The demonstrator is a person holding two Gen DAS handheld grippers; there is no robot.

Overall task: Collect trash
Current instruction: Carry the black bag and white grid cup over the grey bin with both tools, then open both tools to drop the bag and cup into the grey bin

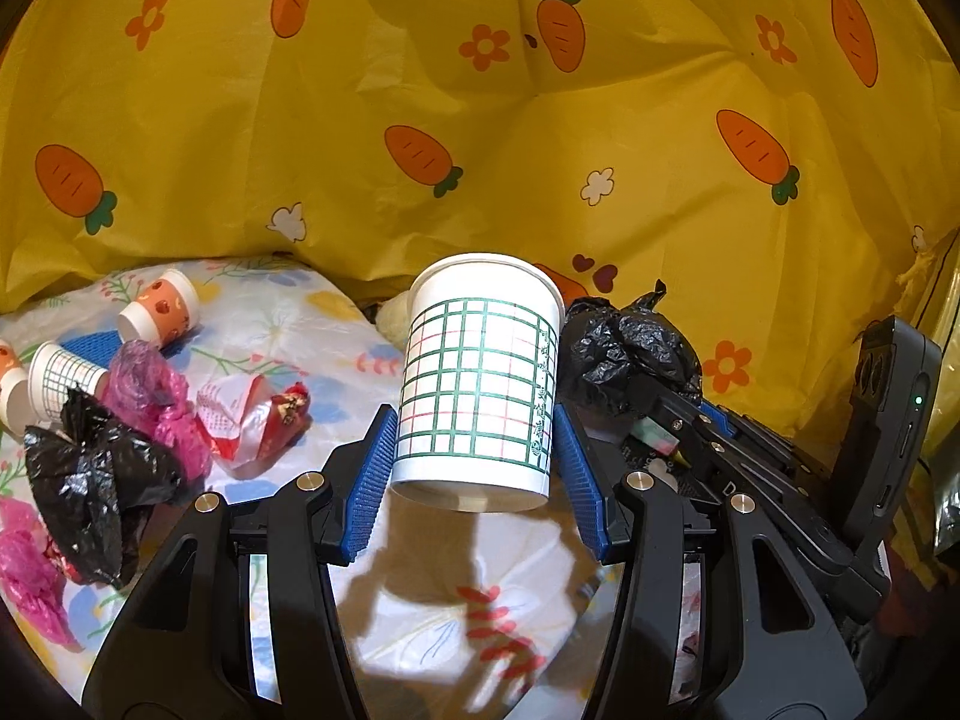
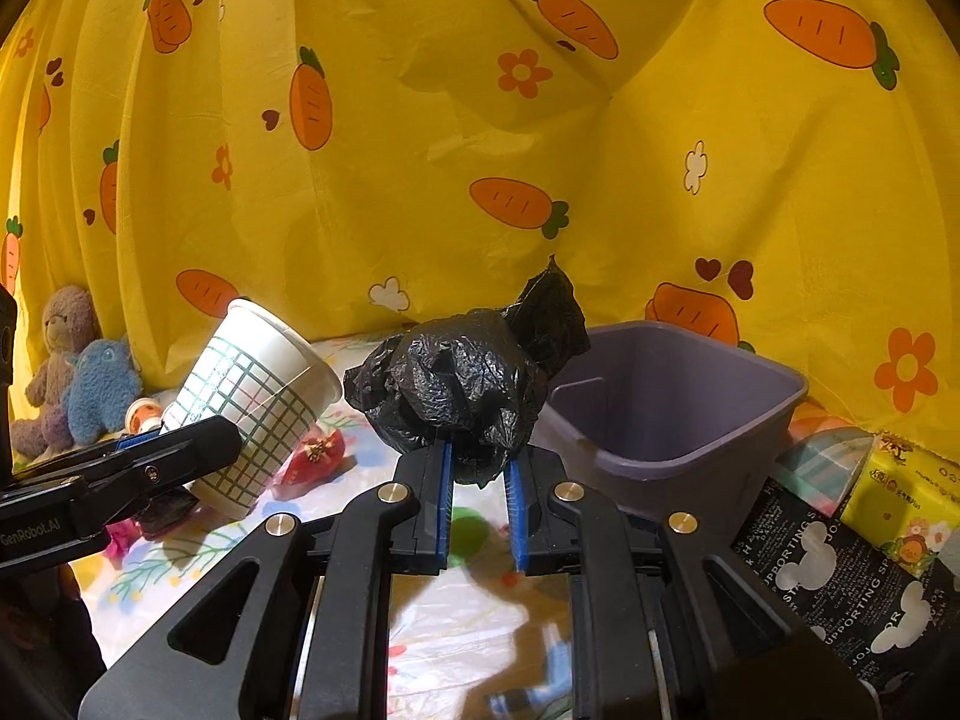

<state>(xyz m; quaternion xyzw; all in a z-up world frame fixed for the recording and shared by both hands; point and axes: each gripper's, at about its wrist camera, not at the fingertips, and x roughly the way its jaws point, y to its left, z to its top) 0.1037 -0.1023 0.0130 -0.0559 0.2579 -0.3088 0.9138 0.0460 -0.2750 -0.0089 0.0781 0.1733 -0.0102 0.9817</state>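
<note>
– What fills the top of both views?
– A yellow carrot-print curtain (image 2: 420, 138); a floral sheet (image 1: 288, 324) lies along the bottom

– And at the far left of the right wrist view?
– A brown teddy bear (image 2: 63, 330) touching a blue plush toy (image 2: 102, 387); lower right, a black printed pack (image 2: 840, 588) beside a yellow tissue pack (image 2: 906, 510)

warm bright light, fisheye edges, hard shadows

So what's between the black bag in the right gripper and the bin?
Nothing: in the right wrist view the black bag sits directly before the bin, their outlines overlapping.
</note>
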